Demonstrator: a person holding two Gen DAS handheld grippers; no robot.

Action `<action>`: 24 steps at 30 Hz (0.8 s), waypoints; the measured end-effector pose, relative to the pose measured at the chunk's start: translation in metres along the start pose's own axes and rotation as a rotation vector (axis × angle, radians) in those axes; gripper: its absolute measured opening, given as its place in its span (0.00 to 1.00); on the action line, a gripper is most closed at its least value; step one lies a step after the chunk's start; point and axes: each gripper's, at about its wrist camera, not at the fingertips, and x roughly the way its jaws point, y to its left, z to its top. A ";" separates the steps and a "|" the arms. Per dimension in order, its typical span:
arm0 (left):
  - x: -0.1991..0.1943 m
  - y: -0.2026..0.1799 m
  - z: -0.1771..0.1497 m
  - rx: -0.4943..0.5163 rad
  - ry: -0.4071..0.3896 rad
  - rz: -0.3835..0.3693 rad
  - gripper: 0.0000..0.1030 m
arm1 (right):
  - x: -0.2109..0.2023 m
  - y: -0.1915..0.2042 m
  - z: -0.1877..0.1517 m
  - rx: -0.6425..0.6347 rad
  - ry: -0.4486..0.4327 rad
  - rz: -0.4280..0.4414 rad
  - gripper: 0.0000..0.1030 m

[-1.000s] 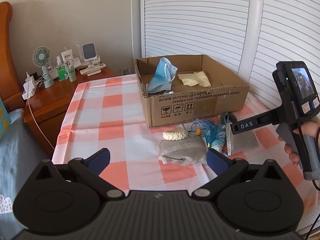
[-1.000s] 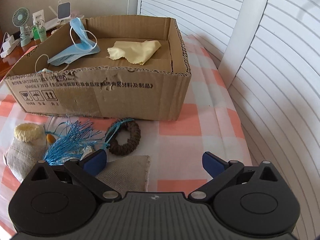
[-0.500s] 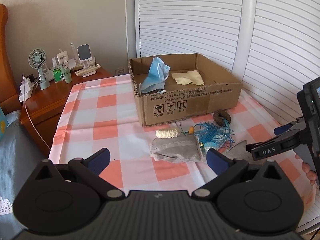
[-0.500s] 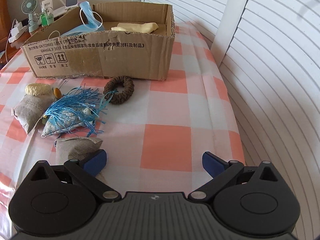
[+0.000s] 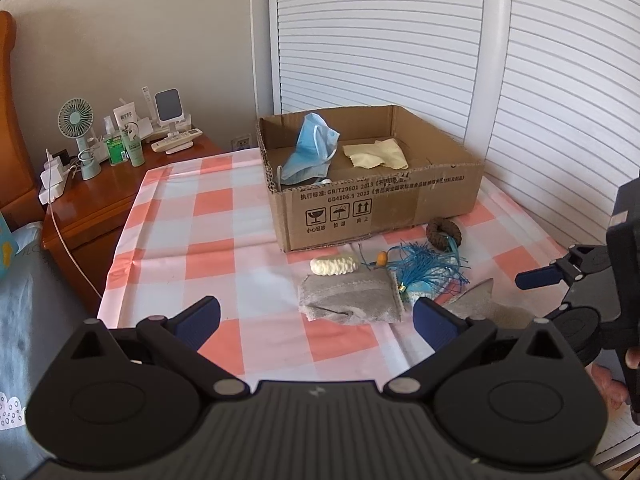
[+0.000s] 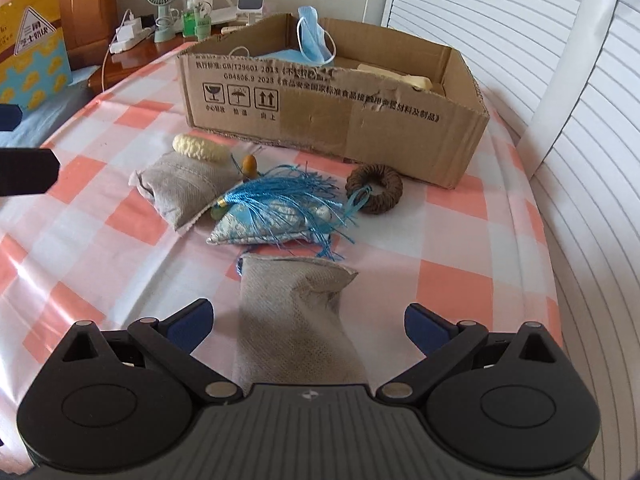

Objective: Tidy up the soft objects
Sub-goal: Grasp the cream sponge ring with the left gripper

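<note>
An open cardboard box (image 5: 372, 200) at the back of the checked cloth holds a blue face mask (image 5: 308, 152) and a yellow cloth (image 5: 376, 154). In front of it lie a cream knitted roll (image 5: 334, 266), a grey pouch (image 5: 348, 298), a blue tasselled sachet (image 6: 276, 208) and a brown woven ring (image 6: 374, 188). A second grey pouch (image 6: 296, 292) lies flat between the wide-apart fingers of my open right gripper (image 6: 308, 322); I cannot tell if they touch it. My left gripper (image 5: 316, 318) is open and empty, short of the first grey pouch.
A wooden nightstand (image 5: 120, 184) at the left carries a small fan, bottles, a remote and a charger cable. White louvred doors (image 5: 540, 100) close off the right side. A yellow and blue bag (image 6: 32, 60) stands far left. The table's near edge is close.
My right gripper has drawn back from the box and swung left, so the nearer grey pouch now lies between its fingers. The left gripper has backed off a little.
</note>
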 end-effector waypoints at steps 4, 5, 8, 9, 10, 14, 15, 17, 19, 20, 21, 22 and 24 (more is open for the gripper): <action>0.005 -0.002 0.000 0.016 0.009 0.000 0.99 | 0.000 -0.019 -0.005 0.047 -0.002 -0.018 1.00; 0.007 -0.002 0.001 0.019 0.014 -0.003 0.99 | 0.001 -0.025 -0.007 0.065 -0.003 -0.019 1.00; 0.016 -0.004 0.003 0.034 0.021 -0.014 0.99 | 0.001 -0.037 -0.013 0.096 -0.011 -0.002 1.00; 0.019 -0.005 0.004 0.042 0.025 -0.016 0.99 | 0.000 -0.037 -0.014 0.089 -0.020 -0.001 1.00; 0.023 -0.005 0.005 0.051 0.029 -0.018 0.99 | -0.001 -0.036 -0.016 0.087 -0.030 0.001 1.00; 0.040 -0.009 0.010 0.087 0.049 0.000 0.99 | -0.002 -0.037 -0.021 0.083 -0.061 0.005 1.00; 0.045 -0.011 0.011 0.100 0.051 0.008 0.99 | -0.002 -0.037 -0.022 0.082 -0.067 0.006 1.00; 0.055 -0.012 0.013 0.115 0.059 0.016 0.99 | -0.002 -0.037 -0.023 0.077 -0.078 0.009 1.00; 0.067 -0.011 0.016 0.114 0.075 0.009 0.99 | -0.002 -0.038 -0.023 0.074 -0.083 0.013 1.00; 0.073 -0.010 0.017 0.109 0.082 0.001 0.99 | -0.002 -0.038 -0.024 0.072 -0.085 0.015 1.00; 0.079 -0.009 0.018 0.097 0.087 -0.003 0.99 | -0.002 -0.038 -0.024 0.069 -0.087 0.016 1.00; 0.084 -0.007 0.019 0.084 0.090 -0.007 0.99 | -0.002 -0.038 -0.024 0.068 -0.088 0.018 1.00; 0.093 -0.005 0.021 0.063 0.082 -0.010 0.96 | -0.002 -0.038 -0.024 0.065 -0.091 0.019 1.00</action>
